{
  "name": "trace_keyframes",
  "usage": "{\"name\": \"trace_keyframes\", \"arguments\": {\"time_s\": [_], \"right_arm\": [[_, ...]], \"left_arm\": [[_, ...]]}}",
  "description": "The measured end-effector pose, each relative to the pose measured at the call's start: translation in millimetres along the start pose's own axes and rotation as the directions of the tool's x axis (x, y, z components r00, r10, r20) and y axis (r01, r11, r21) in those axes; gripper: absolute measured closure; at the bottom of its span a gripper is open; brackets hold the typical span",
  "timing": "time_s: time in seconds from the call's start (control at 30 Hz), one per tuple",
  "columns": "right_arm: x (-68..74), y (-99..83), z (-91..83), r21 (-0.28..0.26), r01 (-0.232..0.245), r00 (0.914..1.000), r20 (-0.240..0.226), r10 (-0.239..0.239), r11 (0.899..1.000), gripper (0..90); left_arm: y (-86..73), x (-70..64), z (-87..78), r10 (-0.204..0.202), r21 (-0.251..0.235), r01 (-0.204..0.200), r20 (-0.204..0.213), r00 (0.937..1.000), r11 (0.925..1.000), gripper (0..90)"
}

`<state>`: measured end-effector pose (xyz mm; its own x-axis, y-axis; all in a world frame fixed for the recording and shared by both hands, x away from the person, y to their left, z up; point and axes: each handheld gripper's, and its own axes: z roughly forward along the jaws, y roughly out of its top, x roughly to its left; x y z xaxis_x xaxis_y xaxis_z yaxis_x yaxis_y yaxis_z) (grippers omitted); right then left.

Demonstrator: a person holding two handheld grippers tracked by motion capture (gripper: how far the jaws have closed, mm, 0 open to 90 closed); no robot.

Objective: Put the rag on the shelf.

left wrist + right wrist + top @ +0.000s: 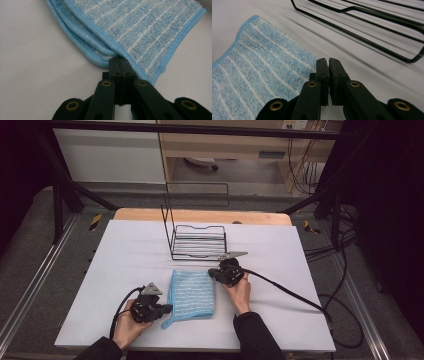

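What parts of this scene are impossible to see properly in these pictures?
- Blue striped cloth: its lower layers and underside, hidden by the top fold.
- Right gripper: whether it pinches any cloth; its shut jaws hide the contact.
- Black wire rack: cut off by the right gripper view's edge.

White table (125,250): folded blue striped cloth (192,292) near front, black wire rack (199,242) behind.

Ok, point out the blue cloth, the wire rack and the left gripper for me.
blue cloth (192,292): high view, middle of its striped top.
wire rack (198,248): high view, its floor bars.
left gripper (120,65): left gripper view, jaw tips at the cloth's hem.
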<state>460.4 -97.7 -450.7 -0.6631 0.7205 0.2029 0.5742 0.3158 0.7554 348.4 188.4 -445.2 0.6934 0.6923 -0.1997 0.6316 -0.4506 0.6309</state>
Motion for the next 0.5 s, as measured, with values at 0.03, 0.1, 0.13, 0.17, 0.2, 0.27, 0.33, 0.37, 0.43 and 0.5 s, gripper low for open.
{"name": "trace_keyframes", "arguments": {"time_s": [0.03, 0.1, 0.13, 0.17, 0.2, 0.27, 0.33, 0.37, 0.43, 0.5], "right_arm": [[0.0, 0.0, 0.0, 0.0, 0.0, 1.0, 0.0, 0.0, 1.0, 87.0], [-0.4, -0.4, 1.1, -0.002, 0.003, 1.0, -0.002, -0.003, 1.0, 86.6], [-0.5, -0.8, 1.4, -0.004, 0.005, 1.0, 0.0, -0.005, 1.0, 86.1], [-0.4, -1.0, 1.3, -0.006, 0.011, 0.9999, 0.002, -0.011, 1.0, 85.5], [0.2, -0.8, -0.3, -0.009, 0.017, 0.9998, 0.012, -0.017, 1.0, 82.3], [0.3, -0.5, -2.3, -0.01, 0.025, 0.9996, 0.016, -0.025, 1.0, 79.8], [2.0, 0.1, -8.5, -0.023, 0.031, 0.9993, 0.02, -0.03, 0.999, 71.3], [2.4, 0.3, -12.3, -0.03, 0.037, 0.9992, 0.019, -0.036, 0.999, 67.8], [3.8, -1.0, -26.5, -0.054, 0.014, 0.9999, -0.008, -0.014, 0.998, 54.8], [3.2, -2.0, -31.5, -0.059, 0.014, 0.9998, -0.016, -0.015, 0.998, 50.8]], "left_arm": [[0.0, -0.1, 0.1, 0.0, 0.0, 0.0, 0.0, 1.0, 1.0, 89.9], [-0.1, -0.2, 0.2, 0.002, -0.002, -0.002, 0.0, 1.0, 1.0, 89.8], [-0.3, -0.1, 0.2, 0.003, -0.004, -0.003, 0.0, 1.0, 1.0, 89.8], [-0.4, -0.1, 0.1, 0.003, -0.006, -0.003, 0.0, 1.0, 1.0, 89.7], [-0.4, 0.2, -0.5, 0.009, -0.003, -0.009, -0.002, 1.0, 0.9999, 89.6], [-0.8, 0.5, -3.2, 0.008, -0.014, -0.008, -0.009, 0.9999, 0.9999, 89.4], [-1.2, 2.3, -8.5, 0.007, -0.033, -0.007, -0.01, 0.9999, 0.9994, 88.2], [-1.4, 3.3, -11.4, 0.006, -0.047, -0.007, -0.014, 0.9999, 0.9989, 85.5], [-2.1, 6.2, -17.2, 0.006, -0.07, -0.008, -0.022, 0.9997, 0.9976, 77.7], [-2.8, 9.7, -21.4, 0.008, -0.087, -0.011, -0.033, 0.9994, 0.9961, 74.5]]}}
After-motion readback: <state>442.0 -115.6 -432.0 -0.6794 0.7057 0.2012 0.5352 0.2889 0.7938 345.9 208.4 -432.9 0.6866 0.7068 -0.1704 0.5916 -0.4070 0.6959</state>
